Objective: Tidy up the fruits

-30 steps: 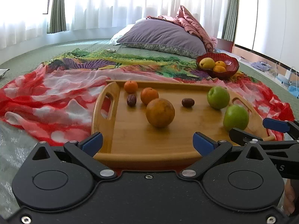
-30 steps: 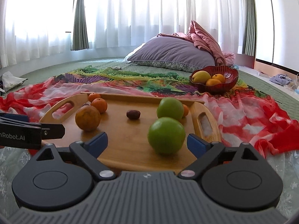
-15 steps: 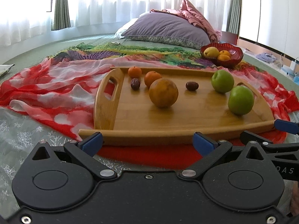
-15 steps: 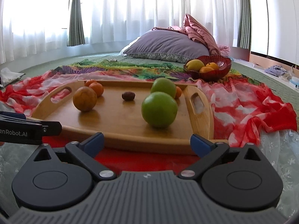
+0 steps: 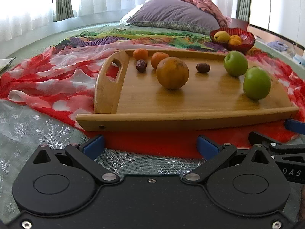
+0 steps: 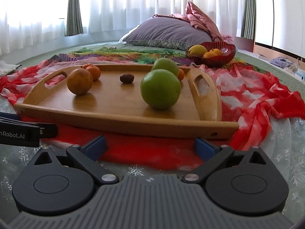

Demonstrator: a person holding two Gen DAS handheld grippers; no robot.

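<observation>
A wooden tray point(image 5: 190, 120) point(image 6: 118, 120) lies on a red patterned cloth on the bed. On it sit a large orange point(image 5: 172, 73) point(image 6: 79, 81), two small tangerines point(image 5: 140, 54), two dark dates point(image 5: 203, 67) point(image 6: 127, 78) and two green apples point(image 5: 256, 83) point(image 6: 160, 89). A red bowl point(image 5: 246, 42) point(image 6: 223, 54) beyond the tray holds a yellow fruit and tangerines. My left gripper point(image 5: 150, 145) is open and empty, just short of the tray's near rim. My right gripper point(image 6: 150, 146) is open and empty as well, facing the nearer green apple.
A purple pillow point(image 5: 171, 17) and pink bedding lie at the head of the bed, with curtains behind. The red cloth point(image 5: 47, 76) spreads left and right of the tray. A pale snowflake-patterned sheet point(image 5: 28, 133) covers the near bed surface.
Both grippers have drawn back from over the tray toward the near bed edge. The tray's front rim now shows whole. No fruit has moved.
</observation>
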